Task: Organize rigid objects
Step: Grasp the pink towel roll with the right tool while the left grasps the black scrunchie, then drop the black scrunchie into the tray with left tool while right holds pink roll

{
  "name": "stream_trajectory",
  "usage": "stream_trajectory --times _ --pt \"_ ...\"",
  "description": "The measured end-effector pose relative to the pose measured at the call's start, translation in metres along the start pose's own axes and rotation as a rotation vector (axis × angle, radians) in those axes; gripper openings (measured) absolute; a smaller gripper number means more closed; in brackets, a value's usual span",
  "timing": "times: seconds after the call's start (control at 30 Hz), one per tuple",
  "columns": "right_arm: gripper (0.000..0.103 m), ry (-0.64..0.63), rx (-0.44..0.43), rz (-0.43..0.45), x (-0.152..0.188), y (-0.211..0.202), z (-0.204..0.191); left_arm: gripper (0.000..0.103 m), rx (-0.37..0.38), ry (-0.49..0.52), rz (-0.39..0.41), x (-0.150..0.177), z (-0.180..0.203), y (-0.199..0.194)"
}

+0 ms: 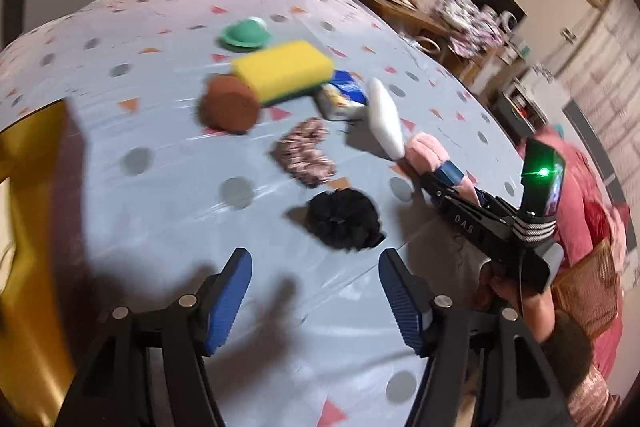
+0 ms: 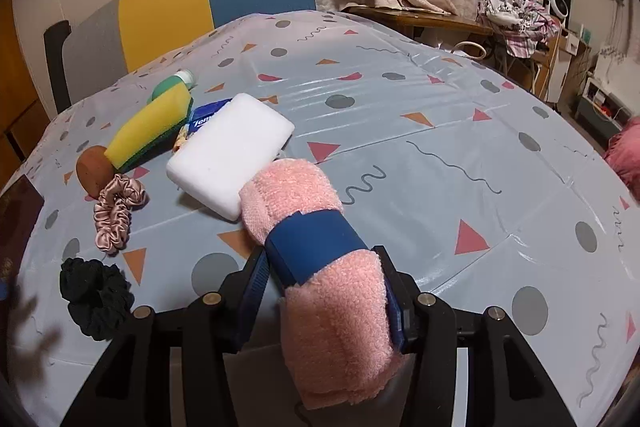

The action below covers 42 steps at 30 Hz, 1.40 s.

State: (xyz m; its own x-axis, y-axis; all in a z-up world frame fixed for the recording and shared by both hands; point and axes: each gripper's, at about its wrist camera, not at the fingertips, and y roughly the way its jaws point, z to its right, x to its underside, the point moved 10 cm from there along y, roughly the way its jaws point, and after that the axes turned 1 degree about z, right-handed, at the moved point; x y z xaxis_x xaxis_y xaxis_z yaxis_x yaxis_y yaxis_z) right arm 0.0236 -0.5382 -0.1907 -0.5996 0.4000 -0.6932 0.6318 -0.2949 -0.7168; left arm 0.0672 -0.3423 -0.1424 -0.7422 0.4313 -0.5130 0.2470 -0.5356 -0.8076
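My right gripper [image 2: 326, 291] is shut on a rolled pink towel [image 2: 320, 267] with a blue band, held just above the table; it also shows in the left wrist view [image 1: 430, 155]. The towel's far end touches a white block [image 2: 230, 159]. Beyond lie a blue tissue pack [image 2: 202, 121], a yellow-green sponge [image 2: 150, 129], a green bottle [image 2: 170, 85] and a brown disc [image 2: 94, 169]. My left gripper [image 1: 316, 297] is open and empty, just short of a black scrunchie [image 1: 344, 221]. A pink scrunchie [image 1: 306, 157] lies behind it.
The table has a pale blue patterned plastic cloth [image 2: 440, 147]. A yellow, blue and grey chair [image 2: 180, 7] stands at the far edge. A wooden side table [image 2: 420, 15] and cluttered shelves [image 2: 520, 15] are at the back right. A wicker basket [image 1: 592, 291] is at the right.
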Motion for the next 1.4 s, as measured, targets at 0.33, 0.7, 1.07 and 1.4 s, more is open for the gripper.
stream_trajectory --times 0.33,0.7,1.07,1.4 --pt "0.053 0.003 0.002 0.014 0.0 0.001 0.002 0.074 -0.062 0.167 -0.027 -0.017 0.042 0.063" --pt "0.053 0.001 0.008 0.021 0.001 0.002 0.004 0.025 -0.067 0.106 0.017 -0.017 0.018 0.074" --pt "0.053 -0.016 0.035 0.019 0.001 0.003 0.003 0.02 0.003 -0.019 0.055 0.009 -0.006 0.039" --pt "0.052 -0.034 0.064 0.019 0.001 0.003 0.001 0.02 0.056 -0.067 0.135 0.024 -0.019 -0.018"
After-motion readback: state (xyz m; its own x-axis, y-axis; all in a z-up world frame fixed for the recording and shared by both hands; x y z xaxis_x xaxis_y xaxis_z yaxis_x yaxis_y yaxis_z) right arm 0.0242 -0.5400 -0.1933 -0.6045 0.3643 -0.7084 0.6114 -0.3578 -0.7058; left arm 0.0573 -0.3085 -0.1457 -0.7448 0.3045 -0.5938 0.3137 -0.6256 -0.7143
